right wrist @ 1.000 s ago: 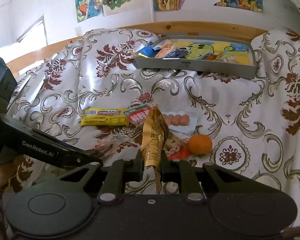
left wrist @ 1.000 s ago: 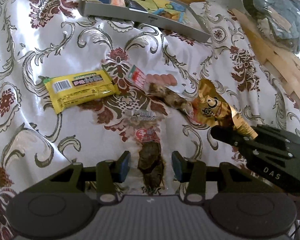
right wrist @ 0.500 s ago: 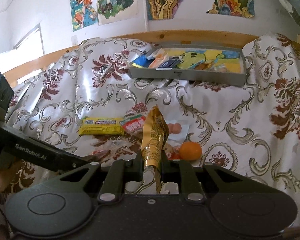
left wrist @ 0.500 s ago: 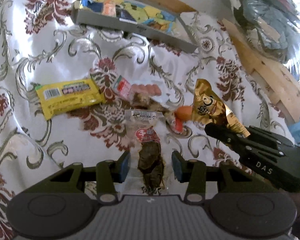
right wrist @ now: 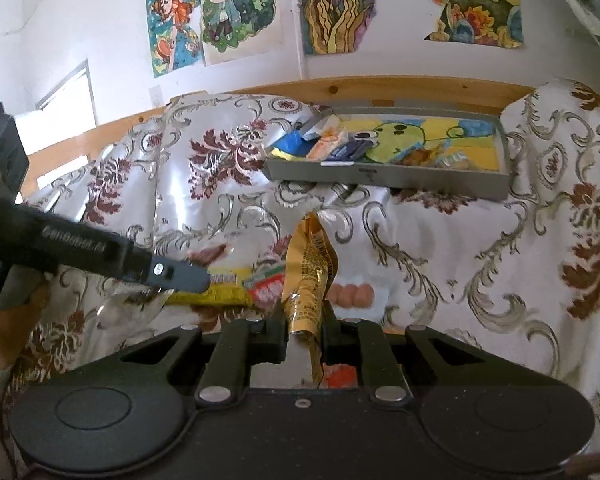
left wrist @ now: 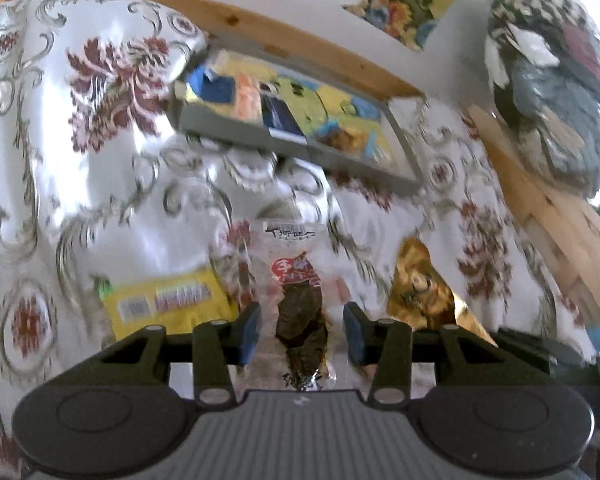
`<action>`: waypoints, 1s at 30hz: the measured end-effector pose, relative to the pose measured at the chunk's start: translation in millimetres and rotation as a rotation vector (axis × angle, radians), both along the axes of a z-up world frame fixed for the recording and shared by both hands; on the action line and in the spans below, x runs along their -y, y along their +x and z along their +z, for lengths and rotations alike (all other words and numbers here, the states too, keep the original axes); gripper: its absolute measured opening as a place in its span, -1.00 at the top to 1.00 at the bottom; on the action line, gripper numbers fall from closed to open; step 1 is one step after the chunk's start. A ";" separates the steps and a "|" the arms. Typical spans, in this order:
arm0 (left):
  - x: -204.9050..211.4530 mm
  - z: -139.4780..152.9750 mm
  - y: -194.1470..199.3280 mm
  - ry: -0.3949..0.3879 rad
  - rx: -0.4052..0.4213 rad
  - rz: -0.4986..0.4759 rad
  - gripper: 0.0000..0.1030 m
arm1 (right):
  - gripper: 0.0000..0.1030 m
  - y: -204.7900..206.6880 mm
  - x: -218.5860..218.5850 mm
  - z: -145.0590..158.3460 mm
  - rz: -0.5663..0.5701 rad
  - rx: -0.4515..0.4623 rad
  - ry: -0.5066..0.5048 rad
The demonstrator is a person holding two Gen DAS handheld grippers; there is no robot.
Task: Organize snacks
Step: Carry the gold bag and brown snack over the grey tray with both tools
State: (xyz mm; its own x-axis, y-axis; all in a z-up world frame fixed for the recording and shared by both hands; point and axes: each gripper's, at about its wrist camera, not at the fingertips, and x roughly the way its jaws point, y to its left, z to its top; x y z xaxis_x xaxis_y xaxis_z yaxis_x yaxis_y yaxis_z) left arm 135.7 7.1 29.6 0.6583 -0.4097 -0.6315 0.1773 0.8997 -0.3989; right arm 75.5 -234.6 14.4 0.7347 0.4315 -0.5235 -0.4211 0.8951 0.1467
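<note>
My left gripper (left wrist: 300, 334) is shut on a clear packet of dark dried snack (left wrist: 298, 304), held lifted above the cloth. My right gripper (right wrist: 303, 330) is shut on a golden foil snack bag (right wrist: 310, 276), held upright; the bag also shows in the left wrist view (left wrist: 422, 292). The grey tray (right wrist: 380, 174) with several snacks on a cartoon liner stands at the back, also in the left wrist view (left wrist: 296, 144). A yellow bar packet (left wrist: 164, 304) lies on the cloth below my left gripper (right wrist: 172, 276).
A red-and-green packet (right wrist: 266, 286) and a clear pack of small sausages (right wrist: 350, 294) lie on the patterned cloth (right wrist: 440, 248). A wooden rail (right wrist: 380, 88) runs behind the tray. A stuffed bag (left wrist: 556, 92) hangs at the right.
Both grippers have risen and tilted up toward the tray, each carrying its packet. The left view is now motion-blurred; the orange fruit has dropped out of sight.
</note>
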 end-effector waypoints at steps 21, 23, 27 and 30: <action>28.2 60.2 189.6 0.070 0.187 0.043 0.06 | 0.70 184.7 -2.3 63.8 -0.053 0.143 -0.102; 35.3 55.0 206.8 0.055 0.174 0.051 0.06 | 0.70 200.8 0.6 64.5 -0.081 0.149 -0.129; 51.5 41.5 233.7 0.057 0.162 0.046 0.06 | 0.70 229.0 12.3 59.4 -0.142 0.138 -0.179; 62.7 28.6 248.9 0.062 0.143 0.042 0.06 | 0.70 245.4 22.4 52.5 -0.180 0.123 -0.207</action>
State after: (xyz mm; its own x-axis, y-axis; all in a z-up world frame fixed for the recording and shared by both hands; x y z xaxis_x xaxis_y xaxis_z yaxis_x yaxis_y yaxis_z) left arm 384.6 -55.7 58.2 0.7592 -0.3427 -0.5533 0.1898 0.9298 -0.3154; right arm 320.9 -257.0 66.8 0.8532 0.1824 -0.4886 -0.2567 0.9624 -0.0890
